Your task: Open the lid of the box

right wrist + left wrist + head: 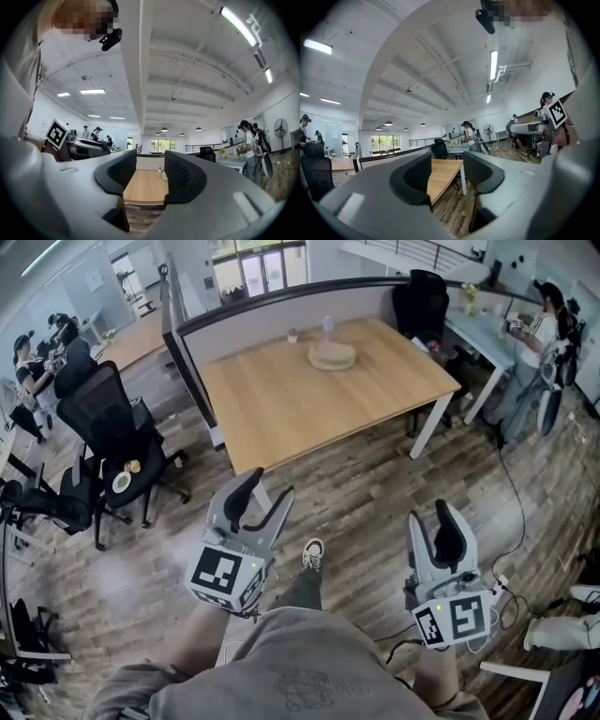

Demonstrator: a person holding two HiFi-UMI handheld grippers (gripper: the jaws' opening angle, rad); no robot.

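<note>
The box (332, 355) is a pale round container with its lid on, standing at the far side of the wooden table (281, 399). Both grippers hang over the floor well short of the table, nowhere near the box. My left gripper (265, 495) is open with nothing between its fingers. My right gripper (435, 523) is open and empty too. In the left gripper view the left gripper (447, 173) frames only a table corner (440, 174). In the right gripper view the right gripper (144, 174) points at the table (143, 186), and a sliver of the box (164, 175) shows beside the right jaw.
A small cup (292, 335) and a bottle (327, 326) stand behind the box. A dark partition (272, 306) backs the table. Black office chairs (117, 442) crowd the left; another chair (418, 296) sits at the far right corner. A person (542, 334) stands at right. Cable (514, 502) trails on the floor.
</note>
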